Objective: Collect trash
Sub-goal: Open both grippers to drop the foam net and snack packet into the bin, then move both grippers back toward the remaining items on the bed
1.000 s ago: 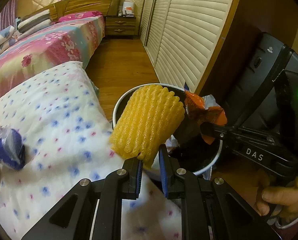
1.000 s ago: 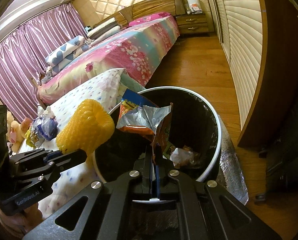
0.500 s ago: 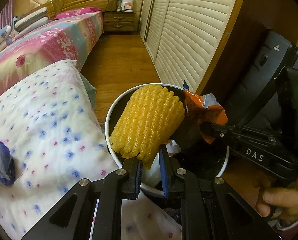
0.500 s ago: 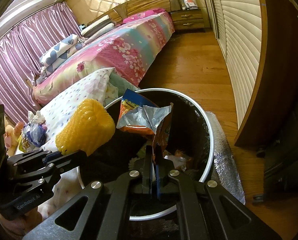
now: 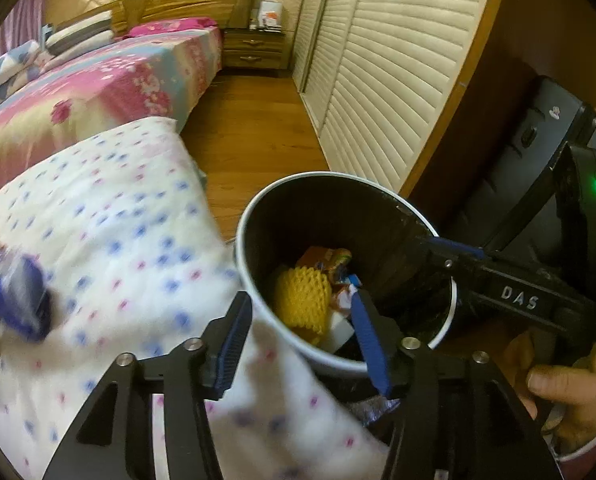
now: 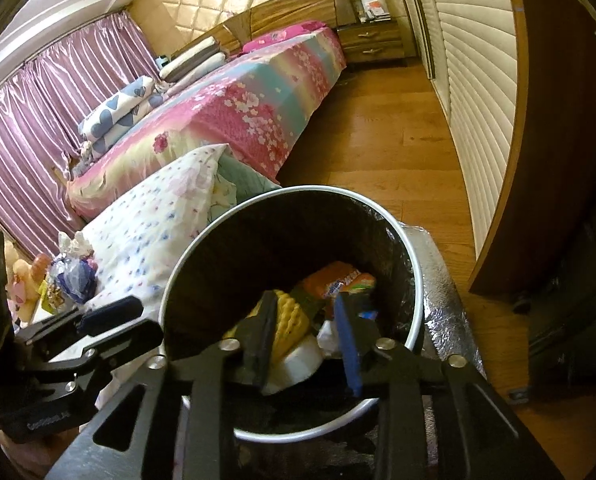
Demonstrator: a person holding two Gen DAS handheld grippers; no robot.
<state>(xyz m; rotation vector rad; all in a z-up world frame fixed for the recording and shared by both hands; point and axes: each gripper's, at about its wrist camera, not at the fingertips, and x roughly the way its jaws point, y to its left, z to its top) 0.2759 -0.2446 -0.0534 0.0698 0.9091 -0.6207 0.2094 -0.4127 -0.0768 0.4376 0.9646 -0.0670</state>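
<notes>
Hovering over bin (image 6: 412, 316): both grippers, left (image 5: 298, 338) & right (image 6: 308, 344), fingers just spread apart, empty; remaining wrappers (image 6: 72, 276) lie bin's left, nearer left gripper.

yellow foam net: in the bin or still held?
In the bin. The yellow foam net lies among wrappers inside the bin; the left gripper, jaws just opened, holds nothing.

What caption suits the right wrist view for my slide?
Open right hand-held gripper above the white-rimmed black trash bin holding yellow foam netting and an orange snack wrapper.
</notes>
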